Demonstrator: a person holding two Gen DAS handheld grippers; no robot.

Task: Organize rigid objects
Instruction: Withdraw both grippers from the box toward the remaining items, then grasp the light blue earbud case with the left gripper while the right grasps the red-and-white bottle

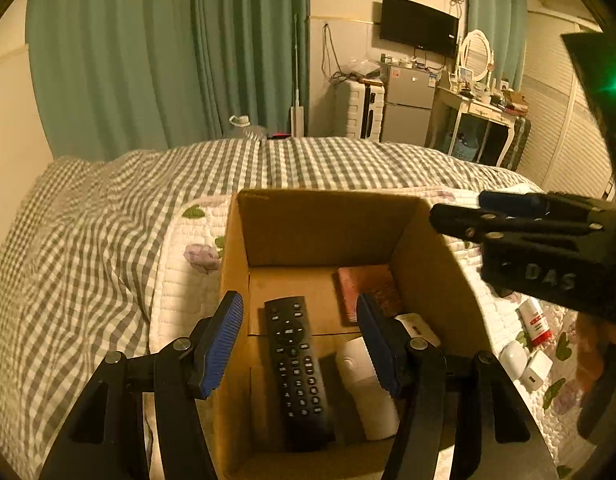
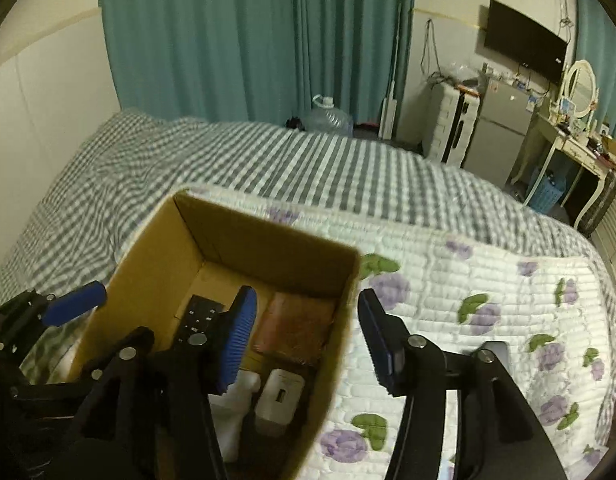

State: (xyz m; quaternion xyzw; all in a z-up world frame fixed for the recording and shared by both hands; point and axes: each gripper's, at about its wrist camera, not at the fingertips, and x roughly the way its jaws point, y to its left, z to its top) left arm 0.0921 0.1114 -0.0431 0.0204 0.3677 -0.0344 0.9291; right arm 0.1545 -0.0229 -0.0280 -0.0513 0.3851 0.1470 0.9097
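An open cardboard box (image 1: 323,224) stands on the bed. Inside lie a black remote (image 1: 296,364), a reddish-brown wallet (image 1: 367,288), a white charger block (image 1: 417,328) and a white rounded object (image 1: 363,384). My left gripper (image 1: 302,344) is open and empty, its jaws spread over the box above the remote. My right gripper (image 2: 308,340) is open and empty, straddling the box's right wall (image 2: 339,320). In the right wrist view the remote (image 2: 198,316), wallet (image 2: 296,328) and charger (image 2: 280,398) show inside. The right gripper also appears in the left wrist view (image 1: 507,216).
On the floral quilt (image 2: 487,300) right of the box lie a red-and-white tube (image 1: 537,322), a white earbud case (image 1: 513,356) and a white adapter (image 1: 537,372). The checked bedcover (image 1: 88,240) spreads left. A fridge, suitcase, dressing table and curtains stand beyond the bed.
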